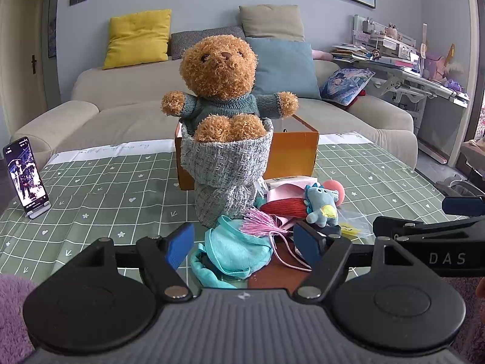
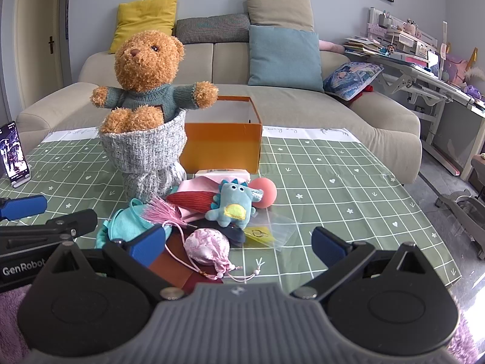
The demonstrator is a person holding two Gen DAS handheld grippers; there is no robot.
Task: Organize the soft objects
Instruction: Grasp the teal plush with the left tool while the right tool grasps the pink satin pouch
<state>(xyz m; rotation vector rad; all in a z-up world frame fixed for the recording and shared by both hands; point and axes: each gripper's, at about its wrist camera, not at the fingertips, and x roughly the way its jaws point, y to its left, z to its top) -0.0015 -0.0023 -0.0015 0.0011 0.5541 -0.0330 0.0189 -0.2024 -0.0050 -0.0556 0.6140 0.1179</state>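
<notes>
Nothing looks sorted yet: both the left claw (image 1: 247,244) and right claw (image 2: 239,244) gape empty over the toy pile (image 2: 212,212), with the orange box (image 2: 222,147) apparently unfilled.

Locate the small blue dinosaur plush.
In the right wrist view, the blue dinosaur plush sits mid-table, against the pink ball, in front of the orange box.

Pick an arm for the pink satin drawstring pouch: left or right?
Right, probably. The pink satin drawstring pouch lies just ahead of the open right gripper, between its fingers, unobstructed. The open left gripper faces the turquoise cloth bag instead.
</notes>
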